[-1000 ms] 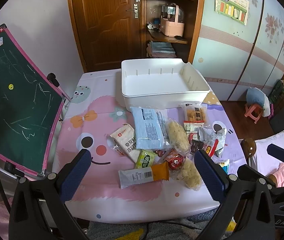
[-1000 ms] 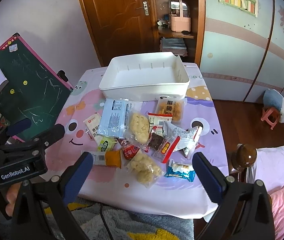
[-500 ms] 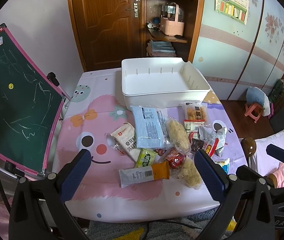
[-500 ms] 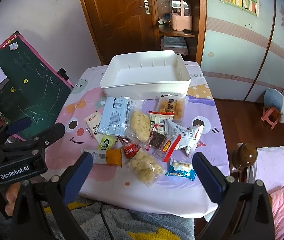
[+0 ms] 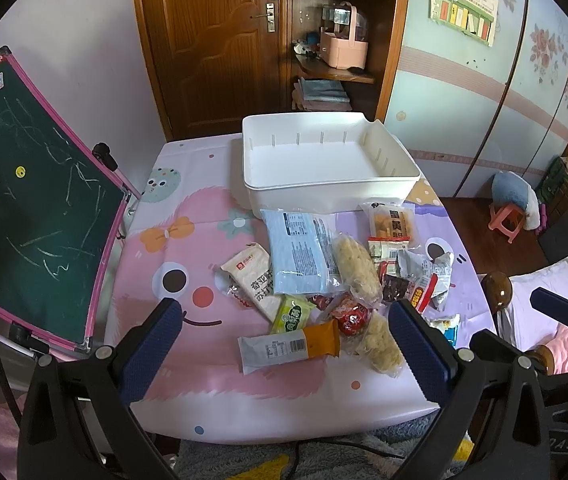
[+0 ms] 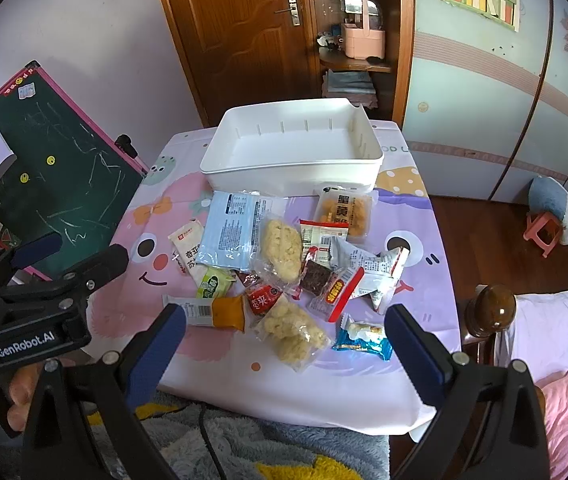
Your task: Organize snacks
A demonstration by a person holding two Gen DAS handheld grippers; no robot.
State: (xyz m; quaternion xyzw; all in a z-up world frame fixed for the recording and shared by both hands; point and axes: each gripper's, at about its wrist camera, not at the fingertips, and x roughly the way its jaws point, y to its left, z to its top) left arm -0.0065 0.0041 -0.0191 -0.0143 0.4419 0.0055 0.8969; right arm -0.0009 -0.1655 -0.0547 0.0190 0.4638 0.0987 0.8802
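An empty white bin (image 5: 324, 184) stands at the far side of the table; it also shows in the right wrist view (image 6: 292, 176). Several snack packs lie in a heap in front of it: a pale blue pack (image 5: 298, 254), a grey and orange bar (image 5: 288, 346), a green pack (image 5: 293, 315), a clear bag of puffed snacks (image 6: 290, 332), a blue candy wrapper (image 6: 362, 338). My left gripper (image 5: 284, 354) is open and empty, above the table's near edge. My right gripper (image 6: 284, 354) is open and empty, also near the front edge.
A green chalkboard (image 5: 32, 208) leans at the table's left side. A bed with a wooden post (image 6: 496, 310) is close on the right. A door and shelves (image 5: 332, 40) stand behind the table. A pink stool (image 5: 508, 220) is on the floor at right.
Both grippers have drifted slightly forward toward the table; the snacks and bin have not moved.
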